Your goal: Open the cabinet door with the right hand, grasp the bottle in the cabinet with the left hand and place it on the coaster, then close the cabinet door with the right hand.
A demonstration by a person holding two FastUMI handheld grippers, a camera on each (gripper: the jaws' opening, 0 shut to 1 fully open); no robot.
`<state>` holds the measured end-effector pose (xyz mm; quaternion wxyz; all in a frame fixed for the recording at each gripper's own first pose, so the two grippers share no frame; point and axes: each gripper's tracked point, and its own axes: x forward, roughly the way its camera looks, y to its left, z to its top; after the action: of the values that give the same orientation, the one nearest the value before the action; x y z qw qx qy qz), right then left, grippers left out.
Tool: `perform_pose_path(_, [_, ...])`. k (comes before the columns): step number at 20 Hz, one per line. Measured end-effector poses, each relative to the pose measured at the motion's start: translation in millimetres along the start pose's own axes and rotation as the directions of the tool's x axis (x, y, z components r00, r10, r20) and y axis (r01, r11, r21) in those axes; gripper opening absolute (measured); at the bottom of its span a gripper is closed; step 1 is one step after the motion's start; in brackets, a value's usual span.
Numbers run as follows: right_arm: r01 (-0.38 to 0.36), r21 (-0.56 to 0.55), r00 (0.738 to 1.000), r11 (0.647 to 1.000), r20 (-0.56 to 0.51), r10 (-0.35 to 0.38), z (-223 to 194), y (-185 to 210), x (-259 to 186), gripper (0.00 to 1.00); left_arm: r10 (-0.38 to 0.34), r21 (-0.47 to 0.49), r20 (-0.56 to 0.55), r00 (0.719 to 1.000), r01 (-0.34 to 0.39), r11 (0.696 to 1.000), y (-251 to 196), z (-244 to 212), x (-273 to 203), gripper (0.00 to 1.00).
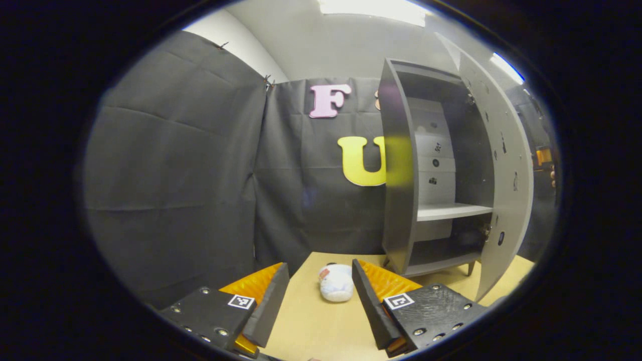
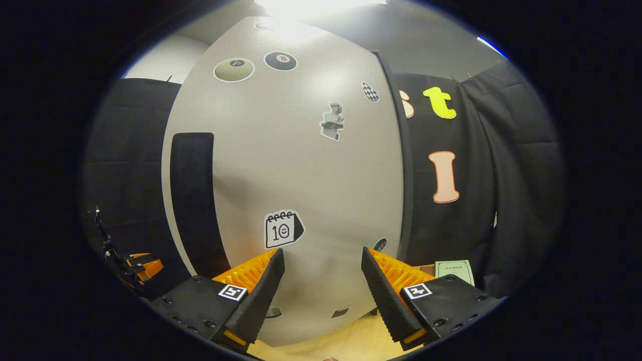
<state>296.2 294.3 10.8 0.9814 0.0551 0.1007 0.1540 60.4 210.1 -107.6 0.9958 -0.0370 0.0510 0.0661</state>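
Observation:
The grey cabinet (image 1: 398, 200) stands open on the wooden table, its door (image 1: 509, 200) swung out to the right. Its inner shelf (image 1: 451, 211) is bare. A small white bottle (image 1: 336, 283) rests on the table in front of the cabinet, just beyond my left gripper (image 1: 321, 301), which is open and a little short of it. Whether a coaster lies under the bottle I cannot tell. My right gripper (image 2: 321, 296) is open and close to the outer face of the door (image 2: 301, 165), which carries stickers. The door's black handle strip (image 2: 193, 200) lies to its left.
Black cloth walls close off the back and left. The tan table (image 1: 311, 326) runs out in front of the cabinet. A pale green card (image 2: 454, 271) lies on the table right of the door. The other gripper (image 2: 140, 265) shows at the far left past the door.

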Motion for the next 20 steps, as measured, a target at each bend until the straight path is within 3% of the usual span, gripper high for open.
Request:
perform_pose_path(9, [0.051,0.017,0.999,0.999,-0.019,-0.050,-11.3,26.7,56.2,0.97,0.072,-0.006,-0.028,0.997,-0.072,0.997,66.1,-11.4,-4.5,0.78])
perform_pose_path(20, [0.105,0.031,0.994,0.994,0.005,-0.105,-17.1,31.0,91.5,0.98,0.105,-0.013,-0.042,0.994,-0.106,0.994,93.6,-25.0,-4.0,0.76])
